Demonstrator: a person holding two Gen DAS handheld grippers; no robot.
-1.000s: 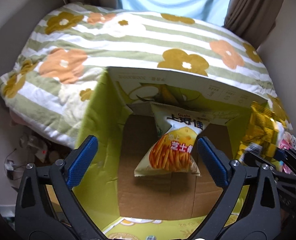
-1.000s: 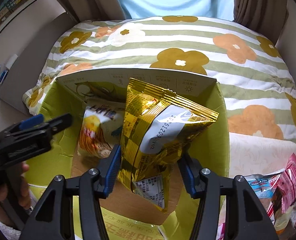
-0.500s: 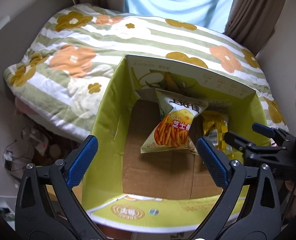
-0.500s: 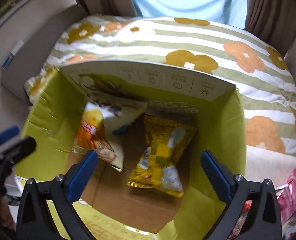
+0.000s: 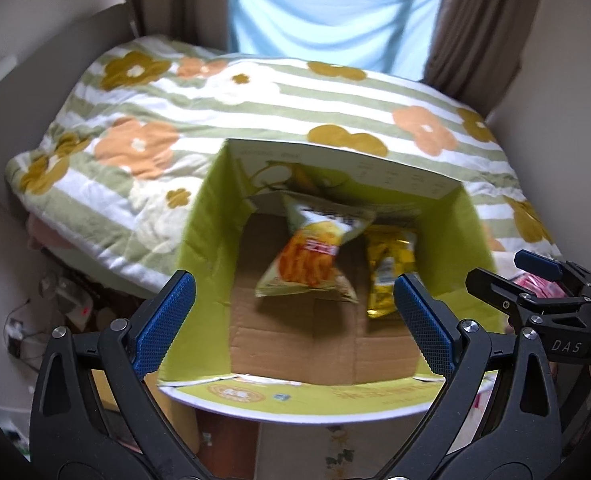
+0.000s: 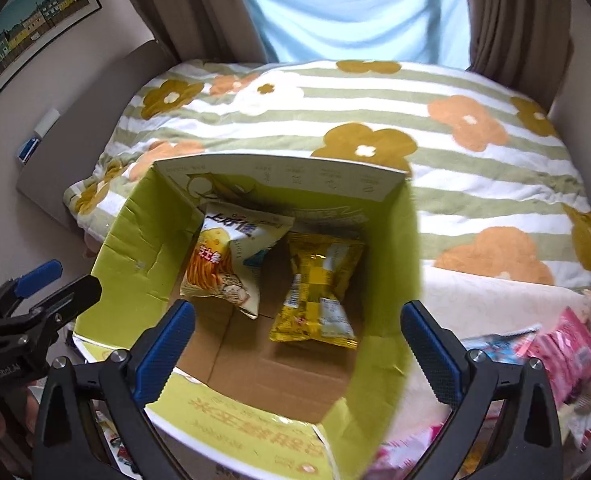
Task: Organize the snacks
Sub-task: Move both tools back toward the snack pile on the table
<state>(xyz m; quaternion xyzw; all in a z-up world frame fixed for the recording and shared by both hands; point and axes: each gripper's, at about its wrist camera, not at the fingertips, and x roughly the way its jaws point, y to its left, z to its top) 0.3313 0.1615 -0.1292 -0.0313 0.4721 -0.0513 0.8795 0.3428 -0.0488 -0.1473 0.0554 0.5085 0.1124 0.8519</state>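
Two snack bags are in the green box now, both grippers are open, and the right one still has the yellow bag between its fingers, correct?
Not quite. The right gripper has just opened and nothing is between its fingers: the right wrist view shows the yellow bag lying on the floor of the green box, beside the orange-and-white bag. The left gripper is open too.

Left hand-held gripper [image 5: 293, 310]: matte black plastic frame, two angled arms with triangular cut-outs, silver round screw heads at the pivots. Fingers [image 5: 165, 322] carry blue pads with a fine knurled texture.

Right hand-held gripper [image 6: 295, 340]: same build, with black arms, silver pivot screws and blue textured pads on the fingers [image 6: 429, 350].

Seen side-on from the left wrist camera, the right unit shows white lettering "DAS" on its body. From the right wrist camera, the left unit bears small white lettering, not fully legible.
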